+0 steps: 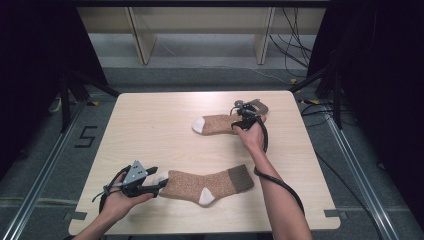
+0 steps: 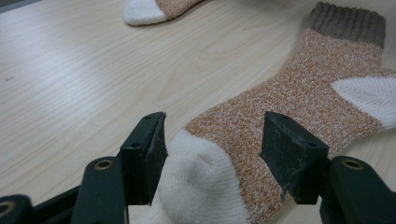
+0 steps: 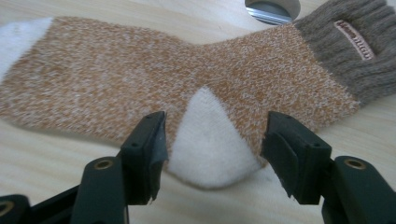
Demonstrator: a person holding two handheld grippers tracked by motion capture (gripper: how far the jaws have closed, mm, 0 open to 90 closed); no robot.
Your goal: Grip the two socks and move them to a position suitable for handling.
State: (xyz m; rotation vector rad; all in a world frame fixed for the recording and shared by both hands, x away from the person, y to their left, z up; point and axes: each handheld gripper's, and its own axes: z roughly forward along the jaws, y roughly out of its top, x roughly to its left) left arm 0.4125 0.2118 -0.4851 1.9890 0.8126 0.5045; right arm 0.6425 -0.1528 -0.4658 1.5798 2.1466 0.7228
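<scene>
Socks (image 1: 207, 185) between both grippers' parted jaws

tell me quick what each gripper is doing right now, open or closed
Left gripper: open, jaws either side of the white toe of the near sock.
Right gripper: open, jaws either side of the white heel of the far sock.

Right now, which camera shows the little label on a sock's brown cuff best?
The right gripper view: the label sits close up on the far sock's cuff, though its lettering is blurred. The high view shows that sock small, its cuff behind the right gripper. The left gripper view catches just its white toe.
</scene>
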